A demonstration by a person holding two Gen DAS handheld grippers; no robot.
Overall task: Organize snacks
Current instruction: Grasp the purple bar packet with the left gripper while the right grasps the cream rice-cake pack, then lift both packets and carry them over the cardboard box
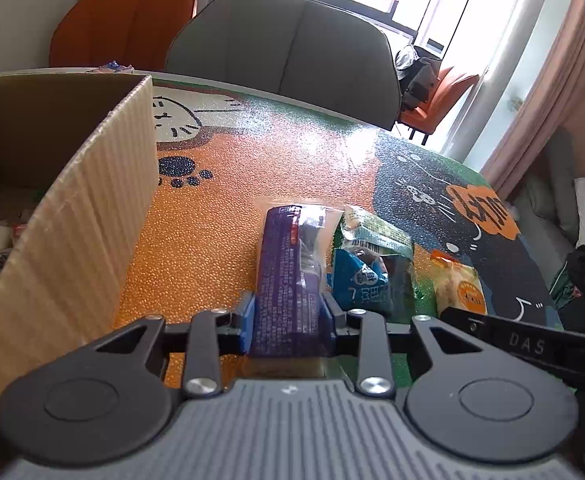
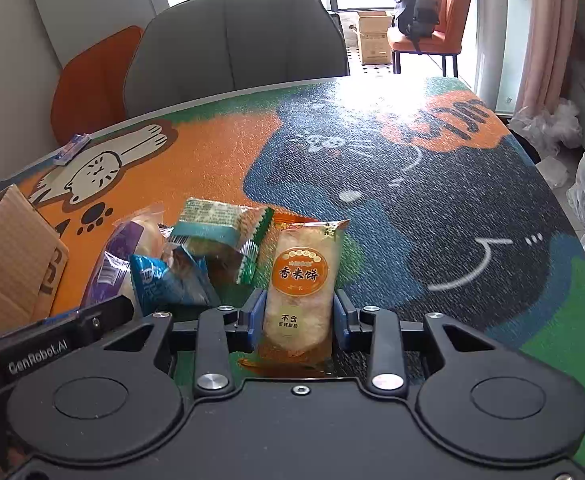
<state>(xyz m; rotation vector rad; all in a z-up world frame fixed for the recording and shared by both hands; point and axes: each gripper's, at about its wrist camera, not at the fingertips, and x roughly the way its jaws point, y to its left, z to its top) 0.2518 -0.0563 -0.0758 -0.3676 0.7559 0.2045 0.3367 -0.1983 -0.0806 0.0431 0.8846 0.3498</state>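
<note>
Left wrist view: left claw clenched across purple snack, its long axis pointing away, cardboard box just leftward.

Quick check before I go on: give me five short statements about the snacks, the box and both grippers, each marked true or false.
1. The left gripper is closed on the purple packet. True.
2. The right gripper holds the blue packet. False: it grips the orange rice cracker packet.
3. The cardboard box stands left of the purple packet. True.
4. The green packet is inside the box. False: it lies on the table mat.
5. A grey chair stands behind the table. True.
</note>
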